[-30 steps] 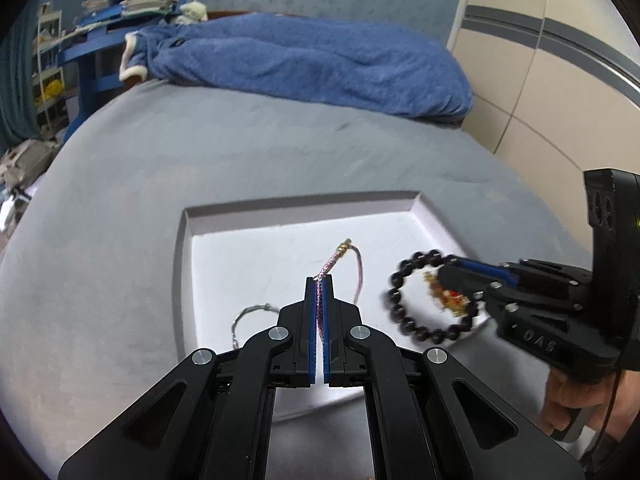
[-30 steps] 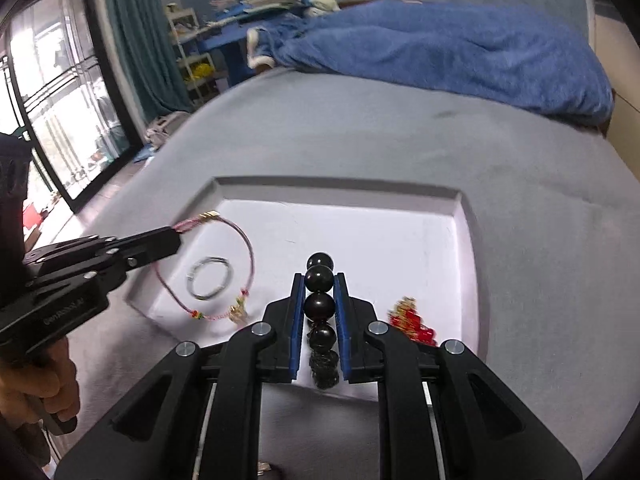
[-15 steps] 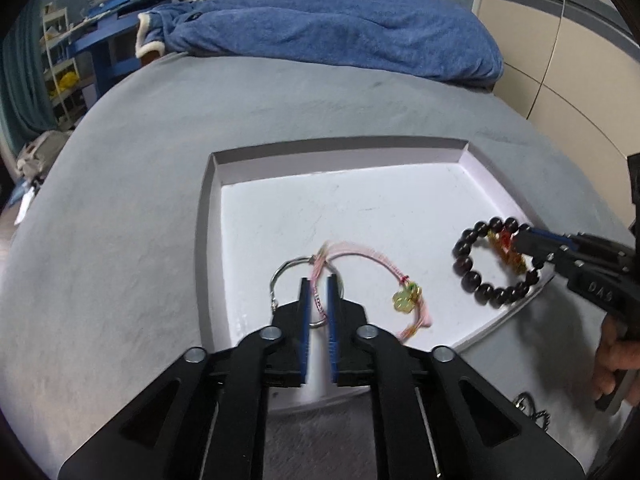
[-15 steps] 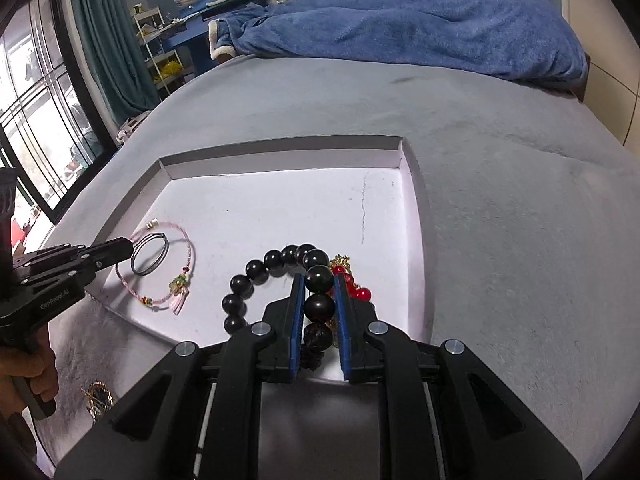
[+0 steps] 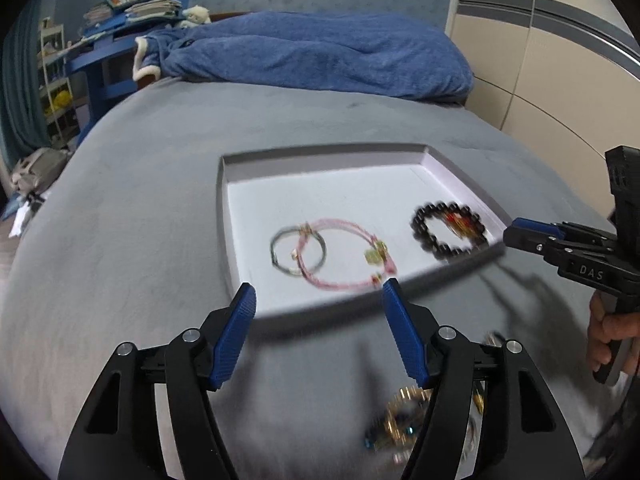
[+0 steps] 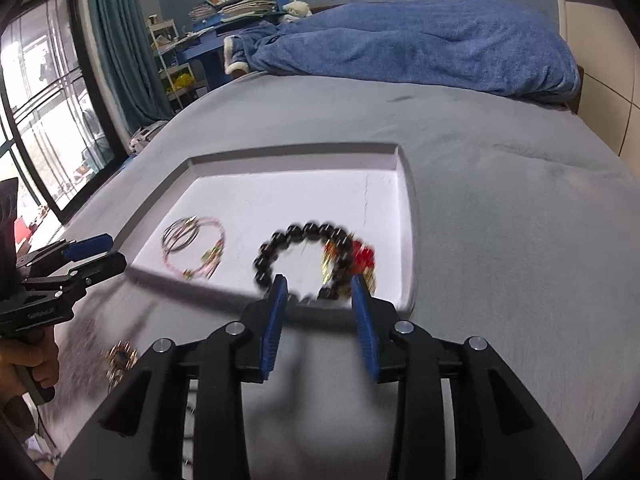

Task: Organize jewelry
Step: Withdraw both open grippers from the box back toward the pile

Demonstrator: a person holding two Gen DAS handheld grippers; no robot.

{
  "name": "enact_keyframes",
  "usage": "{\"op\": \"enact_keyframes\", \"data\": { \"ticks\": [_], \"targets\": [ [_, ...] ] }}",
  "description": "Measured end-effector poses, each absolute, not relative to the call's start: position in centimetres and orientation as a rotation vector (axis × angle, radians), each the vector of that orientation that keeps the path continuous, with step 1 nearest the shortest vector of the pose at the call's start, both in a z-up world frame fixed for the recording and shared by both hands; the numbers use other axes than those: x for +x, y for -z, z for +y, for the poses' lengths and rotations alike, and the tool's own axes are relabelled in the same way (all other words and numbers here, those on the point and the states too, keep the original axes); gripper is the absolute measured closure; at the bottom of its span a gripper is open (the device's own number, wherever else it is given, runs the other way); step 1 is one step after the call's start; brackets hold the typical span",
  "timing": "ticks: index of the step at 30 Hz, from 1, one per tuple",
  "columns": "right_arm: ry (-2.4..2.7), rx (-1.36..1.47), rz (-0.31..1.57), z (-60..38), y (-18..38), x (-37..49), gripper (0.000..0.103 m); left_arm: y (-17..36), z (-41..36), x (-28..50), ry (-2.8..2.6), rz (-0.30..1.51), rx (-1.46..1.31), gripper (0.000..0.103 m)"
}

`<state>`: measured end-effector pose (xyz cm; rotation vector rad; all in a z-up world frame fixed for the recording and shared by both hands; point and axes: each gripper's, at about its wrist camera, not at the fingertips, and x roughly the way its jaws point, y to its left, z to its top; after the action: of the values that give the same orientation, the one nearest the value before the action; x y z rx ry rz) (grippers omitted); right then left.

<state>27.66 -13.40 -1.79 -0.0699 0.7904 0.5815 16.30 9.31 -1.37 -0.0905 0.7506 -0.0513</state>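
A shallow white tray (image 5: 320, 160) (image 6: 296, 152) lies on the grey bed. In it lie a pink cord bracelet (image 5: 344, 256) (image 6: 202, 250) overlapping a thin metal ring (image 5: 298, 250), and a black bead bracelet (image 5: 448, 230) (image 6: 306, 254) with a red and gold charm. My left gripper (image 5: 318, 294) is open and empty just in front of the tray's near edge. My right gripper (image 6: 320, 288) is open and empty at the tray's near right edge, close to the bead bracelet. Loose gold jewelry (image 5: 404, 416) (image 6: 120, 358) lies on the bed in front of the tray.
A blue blanket (image 5: 312, 56) is heaped at the far end of the bed. A beige wardrobe (image 5: 560, 60) stands to the right. A blue desk with books (image 6: 236, 4), shelves and a window (image 6: 44, 112) are to the left.
Both grippers opened and pulled back from the tray. The pink bracelet and the black bead bracelet were let go and now lie in the tray.
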Motion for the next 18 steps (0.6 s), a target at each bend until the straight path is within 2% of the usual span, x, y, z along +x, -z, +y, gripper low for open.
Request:
{"op": "enact_keyframes", "data": {
  "ticks": [6,10,18],
  "targets": [
    [-0.609,-0.046,0.822,-13.9,3.1,24.6,0.062,2.7,8.8,13.7,0.092,0.771,-0.096,0.036],
    [-0.629,-0.040,0.831,-14.0,3.8,22.8,0.056,3.3,8.4,12.2,0.121,0.776,-0.106,0.036],
    [-0.664,-0.026,0.856,-14.3,4.9,20.5,0.055,3.9,8.3,9.3,0.157,0.754,-0.146,0.036]
  ]
}}
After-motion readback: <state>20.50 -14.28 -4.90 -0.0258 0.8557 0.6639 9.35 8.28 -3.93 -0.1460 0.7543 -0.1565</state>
